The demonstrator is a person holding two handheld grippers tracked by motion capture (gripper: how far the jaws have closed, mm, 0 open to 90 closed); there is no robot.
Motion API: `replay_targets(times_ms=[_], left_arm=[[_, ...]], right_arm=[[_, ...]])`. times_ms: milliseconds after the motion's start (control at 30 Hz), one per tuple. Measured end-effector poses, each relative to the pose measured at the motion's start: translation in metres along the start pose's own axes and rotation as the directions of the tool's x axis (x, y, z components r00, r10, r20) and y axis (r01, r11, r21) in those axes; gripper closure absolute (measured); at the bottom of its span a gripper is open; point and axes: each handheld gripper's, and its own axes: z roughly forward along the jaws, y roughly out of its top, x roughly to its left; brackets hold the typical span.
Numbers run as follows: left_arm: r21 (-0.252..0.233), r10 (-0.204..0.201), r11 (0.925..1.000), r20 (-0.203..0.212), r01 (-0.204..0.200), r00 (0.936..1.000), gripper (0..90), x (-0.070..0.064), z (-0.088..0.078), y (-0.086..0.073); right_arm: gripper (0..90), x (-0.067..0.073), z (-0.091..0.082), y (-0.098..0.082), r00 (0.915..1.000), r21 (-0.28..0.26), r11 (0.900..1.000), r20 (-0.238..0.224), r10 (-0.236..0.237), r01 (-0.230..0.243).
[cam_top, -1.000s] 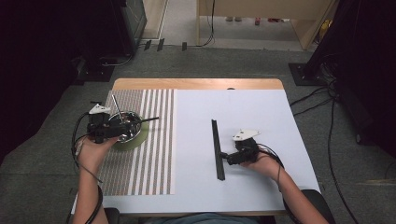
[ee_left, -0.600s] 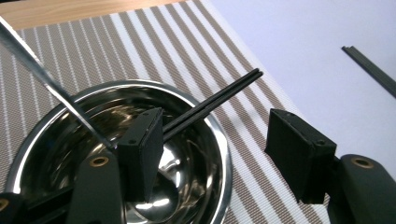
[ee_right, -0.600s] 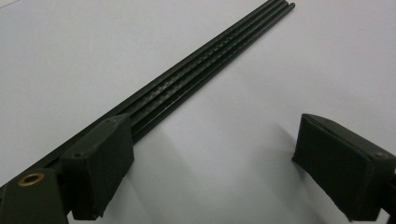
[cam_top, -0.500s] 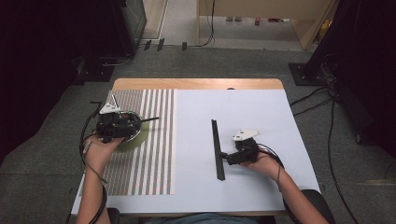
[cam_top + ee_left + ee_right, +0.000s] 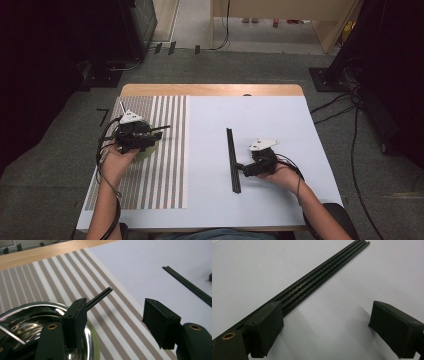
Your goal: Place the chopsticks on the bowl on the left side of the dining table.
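A shiny metal bowl (image 5: pixel 150 150) (image 5: pixel 30 320) sits on a brown-and-white striped mat (image 5: pixel 165 170). Thin black rods (image 5: pixel 161 128) (image 5: pixel 100 297) lie in it and stick out over its rim to the right. My left gripper (image 5: pixel 147 137) (image 5: pixel 116 306) hovers at the bowl's right rim; its jaws have just been opening, and only the mat lies between them. A bundle of long black rods (image 5: pixel 232 160) (image 5: pixel 324 272) lies on the white sheet. My right gripper (image 5: pixel 241 169) (image 5: pixel 327 307) rests beside it, open, with its left finger (image 5: pixel 265 327) over the bundle's near end.
The white sheet (image 5: pixel 260 115) covers most of the table, with a bare wooden strip (image 5: pixel 210 90) along the far edge. Cables trail from both grippers. Dark equipment and floor cables surround the table.
My left gripper has slid a little to the right over the bowl, and its jaws stand wider. The right hand and the rod bundle have stayed put.
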Motion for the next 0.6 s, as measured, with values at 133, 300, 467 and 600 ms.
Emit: replay_targets(times_ms=[133,300,467,600], left_arm=[[-0.001,0.011,0.9999,0.022,-0.011,0.9997,35.5,-0.006,0.003,0.002],[-0.016,0.033,0.9993,0.067,-0.032,0.9972,31.0,-0.013,0.006,0.004],[-0.018,0.048,0.9988,0.078,-0.046,0.9958,31.0,-0.022,0.011,0.006],[-0.008,0.075,0.9972,0.092,-0.074,0.9930,29.1,-0.030,0.016,0.006]], right_arm=[[11.4,0.000,0.000,0.000,1.0000,0.000,1.000,0.000,0.000,0.000],[11.4,0.000,0.000,0.000,1.0000,0.000,1.000,0.000,0.000,0.000],[11.4,0.000,0.000,0.000,1.0000,0.000,1.000,0.000,0.000,0.000],[11.4,0.000,0.000,0.000,1.0000,0.000,1.000,0.000,0.000,0.000]])
